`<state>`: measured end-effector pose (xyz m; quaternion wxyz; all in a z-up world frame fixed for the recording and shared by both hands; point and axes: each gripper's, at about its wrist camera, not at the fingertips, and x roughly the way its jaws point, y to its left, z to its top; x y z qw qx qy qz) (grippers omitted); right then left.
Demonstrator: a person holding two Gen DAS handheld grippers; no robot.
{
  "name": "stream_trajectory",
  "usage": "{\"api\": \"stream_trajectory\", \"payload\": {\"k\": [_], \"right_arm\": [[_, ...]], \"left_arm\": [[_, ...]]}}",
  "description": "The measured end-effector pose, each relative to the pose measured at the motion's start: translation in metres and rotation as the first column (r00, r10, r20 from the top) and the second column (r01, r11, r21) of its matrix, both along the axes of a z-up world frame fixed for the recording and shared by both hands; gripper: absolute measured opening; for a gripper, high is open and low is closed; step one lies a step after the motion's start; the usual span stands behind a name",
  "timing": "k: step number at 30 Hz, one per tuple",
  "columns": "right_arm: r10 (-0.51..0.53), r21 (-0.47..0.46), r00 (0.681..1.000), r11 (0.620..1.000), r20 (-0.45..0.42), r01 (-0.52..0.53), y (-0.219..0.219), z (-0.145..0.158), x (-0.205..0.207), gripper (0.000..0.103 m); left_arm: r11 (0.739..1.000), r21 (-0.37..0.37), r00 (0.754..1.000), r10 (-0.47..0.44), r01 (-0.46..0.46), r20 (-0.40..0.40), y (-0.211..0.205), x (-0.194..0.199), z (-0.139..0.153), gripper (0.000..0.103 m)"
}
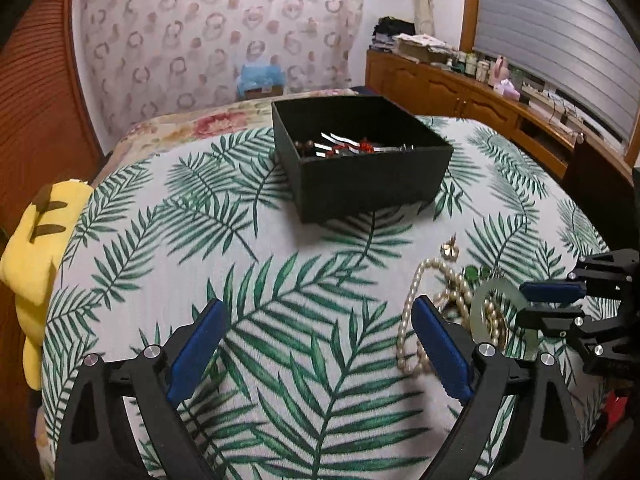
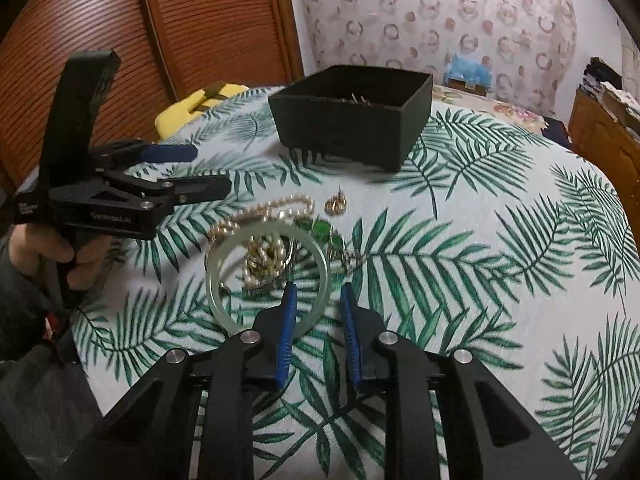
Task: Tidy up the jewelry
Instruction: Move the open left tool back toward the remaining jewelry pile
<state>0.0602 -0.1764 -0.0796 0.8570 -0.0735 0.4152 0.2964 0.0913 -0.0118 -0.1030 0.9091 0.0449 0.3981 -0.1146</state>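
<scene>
A pale jade bangle (image 2: pixel 224 300) lies tilted on a pile of jewelry: a pearl necklace (image 2: pixel 256 216), a green bead piece (image 2: pixel 320 229) and a gold earring (image 2: pixel 335 205). My right gripper (image 2: pixel 318 294) is open, its two fingers astride the bangle's near rim. It also shows in the left wrist view (image 1: pixel 536 302) at the bangle (image 1: pixel 478 308). My left gripper (image 1: pixel 316 320) is open and empty, just left of the pearls (image 1: pixel 416 280). A black box (image 1: pixel 360 160) holding several jewelry pieces stands behind.
A leaf-print cloth (image 1: pixel 280 300) covers the table. A yellow plush (image 1: pixel 36 248) lies at its left edge. A wooden cabinet (image 1: pixel 460 92) with bottles stands at the back right. A slatted wooden door (image 2: pixel 120 40) is behind the left hand.
</scene>
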Motion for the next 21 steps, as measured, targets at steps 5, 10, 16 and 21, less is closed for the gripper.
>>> {"api": "stream_trajectory", "payload": {"k": [5, 10, 16, 21], "right_arm": [[-0.004, -0.042, 0.999, 0.999, 0.038, 0.006, 0.004, 0.000, -0.007, 0.025], [-0.011, -0.016, 1.000, 1.000, 0.029, 0.012, 0.000, 0.000, -0.005, 0.025], [-0.021, 0.006, 1.000, 1.000, 0.017, 0.021, -0.002, 0.000, -0.003, 0.018], [-0.017, -0.006, 1.000, 1.000, 0.024, 0.018, 0.000, -0.001, -0.004, 0.011]], "left_arm": [[1.000, 0.021, 1.000, 0.019, -0.018, -0.021, 0.002, -0.002, -0.005, 0.090], [1.000, 0.011, 0.999, 0.023, -0.023, -0.031, 0.005, -0.001, -0.005, 0.090], [1.000, -0.020, 0.999, -0.015, 0.014, -0.051, 0.001, -0.002, -0.003, 0.074], [0.998, -0.045, 0.996, -0.052, 0.049, -0.072, -0.005, 0.000, -0.005, 0.043]]}}
